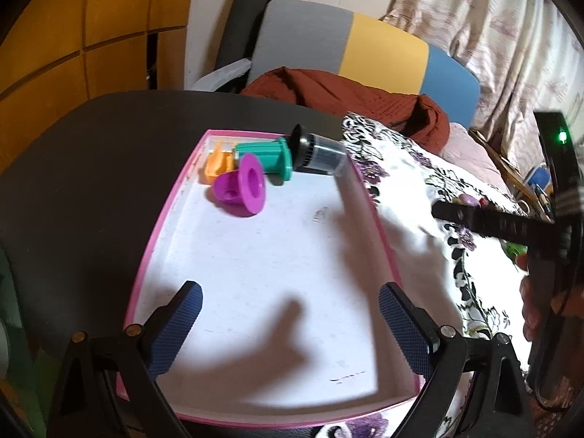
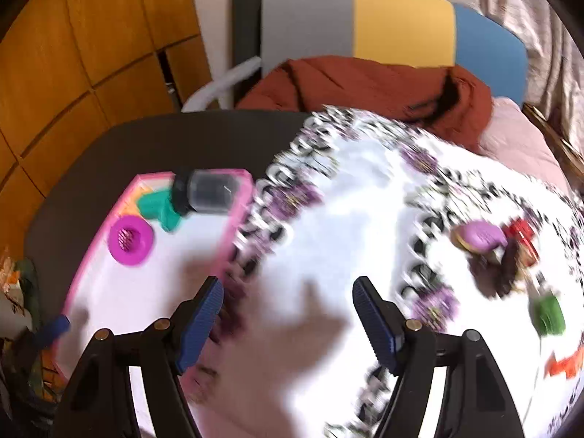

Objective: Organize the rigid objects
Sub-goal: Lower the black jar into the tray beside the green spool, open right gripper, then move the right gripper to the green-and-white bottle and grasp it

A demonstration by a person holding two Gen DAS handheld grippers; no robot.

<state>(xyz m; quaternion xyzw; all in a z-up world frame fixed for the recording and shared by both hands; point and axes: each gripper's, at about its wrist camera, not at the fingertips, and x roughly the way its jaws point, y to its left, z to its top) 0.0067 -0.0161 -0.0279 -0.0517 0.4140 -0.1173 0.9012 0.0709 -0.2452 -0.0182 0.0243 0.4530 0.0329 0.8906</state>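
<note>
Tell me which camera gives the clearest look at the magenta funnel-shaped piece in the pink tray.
The left wrist view. There the magenta piece is sharp, lying on its side in the pink tray against the teal piece. The right wrist view shows it smaller and motion-blurred, seen into its flared mouth.

Your right view is motion-blurred; bright light throws gripper shadows ahead onto the tray; fisheye edges curve.
</note>
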